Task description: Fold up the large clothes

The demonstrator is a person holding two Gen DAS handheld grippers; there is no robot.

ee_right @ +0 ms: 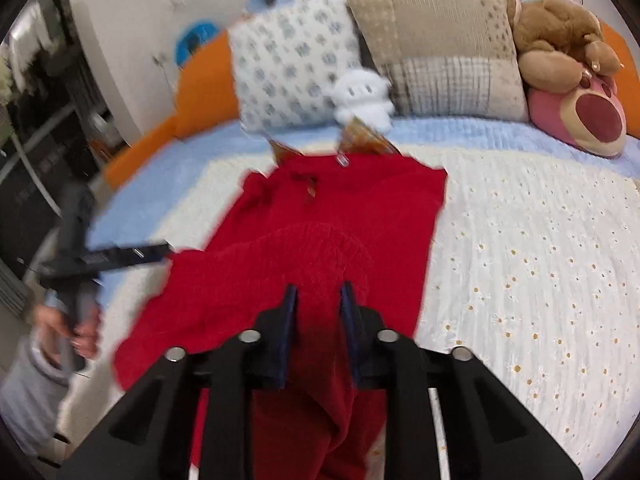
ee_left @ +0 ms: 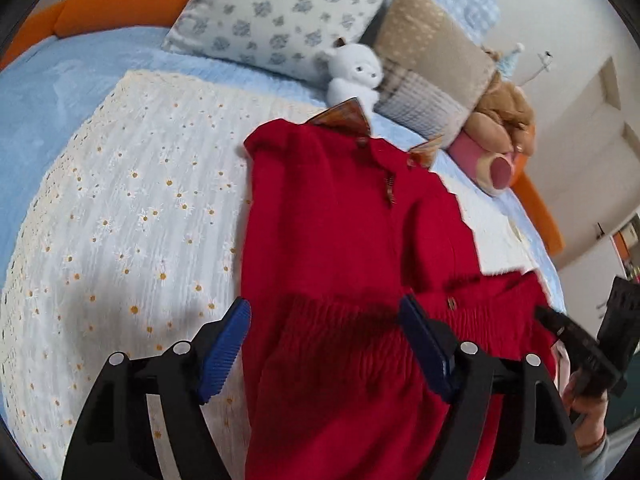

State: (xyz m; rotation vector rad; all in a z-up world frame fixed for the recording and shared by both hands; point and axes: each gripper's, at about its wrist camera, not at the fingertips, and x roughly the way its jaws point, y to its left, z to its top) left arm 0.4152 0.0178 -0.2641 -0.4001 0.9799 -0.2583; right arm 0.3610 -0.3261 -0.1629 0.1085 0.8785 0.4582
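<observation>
Red knit sweater [ee_left: 344, 216] lies lengthwise on the daisy-print bedspread [ee_left: 132, 216], soft, limp, fairly thick, best pinched at hem corners or shoulders; left tool [ee_left: 324, 338] spread wide above the ribbed hem, right tool [ee_right: 318, 322] narrowed over knit, grip unclear.

The red garment [ee_left: 352, 216] is soft, fuzzy knit cloth, ribbed at its hem. The bed's cream cover [ee_left: 132, 216] is crinkled embroidered cotton. Each tool [ee_right: 318, 300] is matt black plastic with ridged blue pads [ee_left: 224, 352].
</observation>
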